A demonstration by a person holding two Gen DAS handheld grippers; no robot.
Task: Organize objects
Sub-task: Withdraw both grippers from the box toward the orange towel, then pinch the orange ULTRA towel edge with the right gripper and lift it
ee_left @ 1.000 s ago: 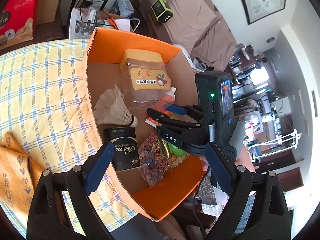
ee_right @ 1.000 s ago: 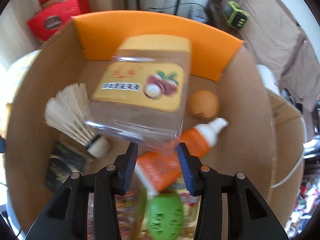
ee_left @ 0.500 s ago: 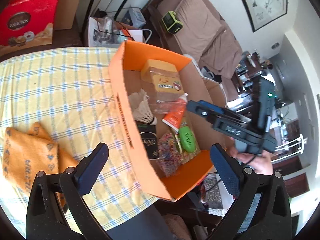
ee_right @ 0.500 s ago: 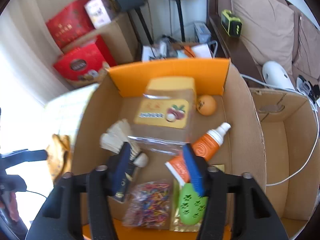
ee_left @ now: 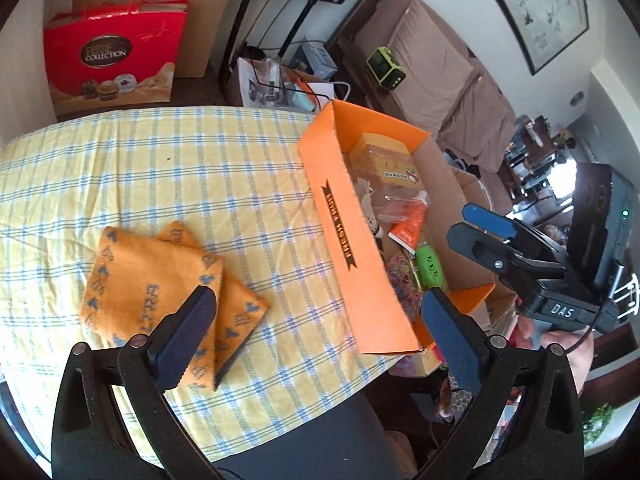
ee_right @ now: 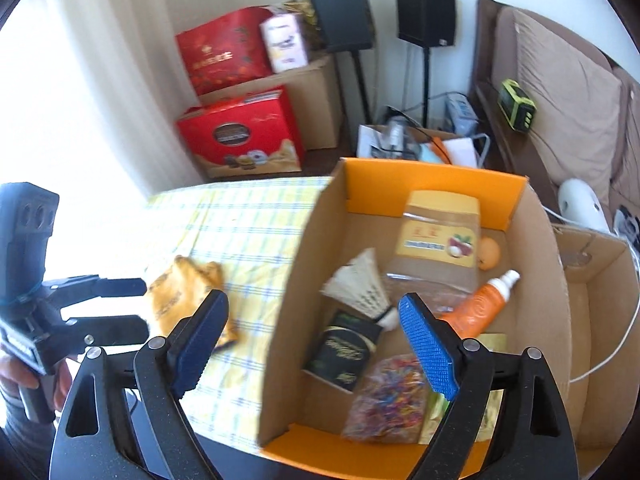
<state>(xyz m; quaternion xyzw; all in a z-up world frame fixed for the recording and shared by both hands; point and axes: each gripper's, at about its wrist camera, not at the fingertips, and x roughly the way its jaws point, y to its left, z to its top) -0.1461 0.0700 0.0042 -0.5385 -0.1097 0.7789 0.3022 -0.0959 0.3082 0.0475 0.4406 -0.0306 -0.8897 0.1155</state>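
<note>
We see the orange cardboard box (ee_right: pixel 432 178) at the table's right edge. Inside, left to right: white shuttlecock (ee_right: pixel 362 286) over a black packet (ee_right: pixel 346 350), bag of coloured rubber bands (ee_right: pixel 390 398), clear pouch with yellow label (ee_right: pixel 440 240), orange tube (ee_right: pixel 482 308), orange ball (ee_right: pixel 490 258). A green item (ee_left: pixel 430 268) lies near the bands. Left gripper (ee_left: pixel 320 340) has fingers wide apart, empty, over the folded orange cloth (ee_left: pixel 152 276) on the yellow checked tablecloth (ee_left: pixel 160 168). Right gripper (ee_right: pixel 314 344) jaws are opening, nothing between them, above the box. Behind: 2 red gift boxes (ee_right: pixel 240 132), 2 black speakers (ee_right: pixel 426 14), brown sofa (ee_right: pixel 568 92).
</note>
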